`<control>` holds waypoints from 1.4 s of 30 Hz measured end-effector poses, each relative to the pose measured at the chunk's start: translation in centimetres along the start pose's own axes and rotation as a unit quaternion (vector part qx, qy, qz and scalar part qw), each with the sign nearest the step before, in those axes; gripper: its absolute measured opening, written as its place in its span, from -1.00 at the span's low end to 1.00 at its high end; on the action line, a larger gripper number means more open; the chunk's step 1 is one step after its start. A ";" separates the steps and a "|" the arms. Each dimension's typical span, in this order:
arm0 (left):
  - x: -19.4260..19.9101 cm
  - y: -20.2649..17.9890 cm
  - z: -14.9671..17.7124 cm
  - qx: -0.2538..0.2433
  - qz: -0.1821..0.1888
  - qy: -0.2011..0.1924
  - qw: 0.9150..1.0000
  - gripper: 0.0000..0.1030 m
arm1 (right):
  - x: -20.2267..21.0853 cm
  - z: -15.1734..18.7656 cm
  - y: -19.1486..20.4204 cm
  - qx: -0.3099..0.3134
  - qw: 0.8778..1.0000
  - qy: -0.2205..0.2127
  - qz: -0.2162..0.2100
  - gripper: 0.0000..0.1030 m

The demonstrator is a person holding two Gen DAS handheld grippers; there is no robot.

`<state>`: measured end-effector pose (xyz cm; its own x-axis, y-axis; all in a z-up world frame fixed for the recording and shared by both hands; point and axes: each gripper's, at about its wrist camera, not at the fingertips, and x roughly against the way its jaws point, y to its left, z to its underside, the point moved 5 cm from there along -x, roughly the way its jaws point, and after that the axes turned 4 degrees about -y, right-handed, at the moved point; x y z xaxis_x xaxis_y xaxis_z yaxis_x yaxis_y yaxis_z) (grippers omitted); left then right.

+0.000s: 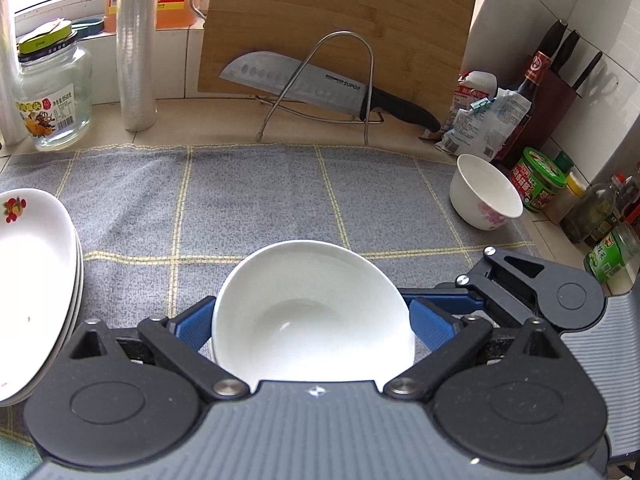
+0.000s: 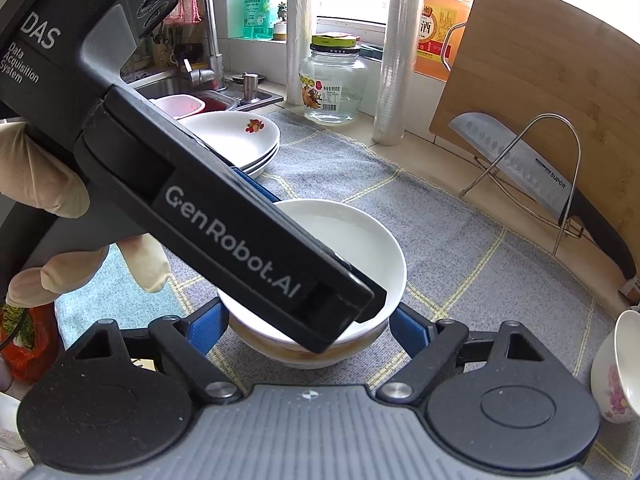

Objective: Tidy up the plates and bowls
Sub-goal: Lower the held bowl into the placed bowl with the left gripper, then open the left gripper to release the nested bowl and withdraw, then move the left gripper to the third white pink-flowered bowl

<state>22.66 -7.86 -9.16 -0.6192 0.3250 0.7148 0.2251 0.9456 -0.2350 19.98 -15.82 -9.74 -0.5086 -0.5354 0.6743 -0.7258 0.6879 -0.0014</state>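
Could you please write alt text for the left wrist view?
A white bowl sits between the left gripper's blue pads on a grey checked cloth; stacked plates lie left, a flowered cup right.

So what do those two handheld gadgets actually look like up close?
Each is a grey ribbed body with black linkage arms, round black hubs and blue ribbed pads. The left gripper has white lettering along its black side: DAS, Data Acquisition System, GenRobot.AI. The hand gripping it wears a pale glove.

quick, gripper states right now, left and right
left gripper: wide around the white bowl; grip cannot be told
right gripper: open, pads clear of the bowl's sides
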 end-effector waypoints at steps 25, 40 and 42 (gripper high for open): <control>4.3 -3.5 -0.3 -0.115 0.033 -0.095 0.988 0.97 | 4.4 3.8 -4.3 -0.118 0.985 0.017 0.121 1.00; 0.8 -10.5 -0.6 -0.135 0.063 -0.078 0.986 0.97 | 8.5 8.7 -10.2 -0.151 0.957 0.033 0.244 1.00; 0.1 -11.7 -0.7 -0.133 0.058 -0.080 0.986 0.97 | 9.0 9.6 -11.6 -0.150 0.959 0.038 0.238 1.00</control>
<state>20.51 -18.91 -5.82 -0.6833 0.4491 0.5757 0.4771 0.8715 -0.1135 19.38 -33.28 -10.71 -0.7060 -0.0973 0.7015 -0.2482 0.9617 -0.1165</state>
